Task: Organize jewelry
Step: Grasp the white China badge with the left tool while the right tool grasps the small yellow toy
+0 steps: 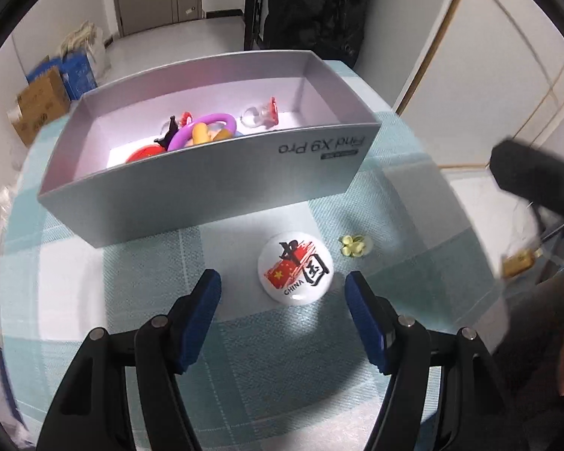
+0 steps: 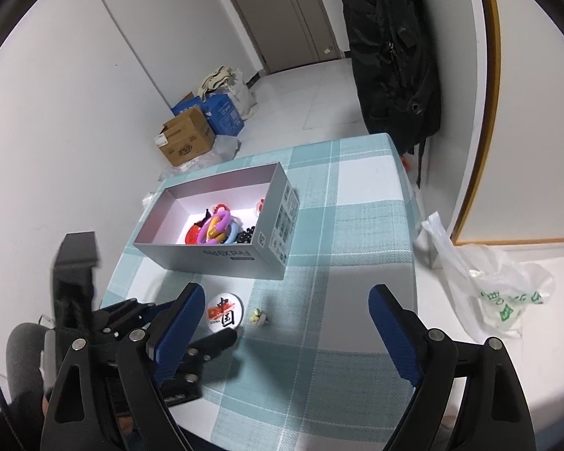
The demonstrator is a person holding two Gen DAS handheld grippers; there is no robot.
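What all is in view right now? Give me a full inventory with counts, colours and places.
box: one, silver-grey, open, on the tablecloth
trinkets: several, purple, orange, red, black, inside the box
badge: one, white with red and black print, in front of the box
flower piece: one, pale yellow, beside the badge
tablecloth: one, teal and white check
cardboard boxes: brown and blue, on the floor
plastic bag: one, white, on the floor
left gripper: jaws open around the badge
right gripper: jaws opening, empty
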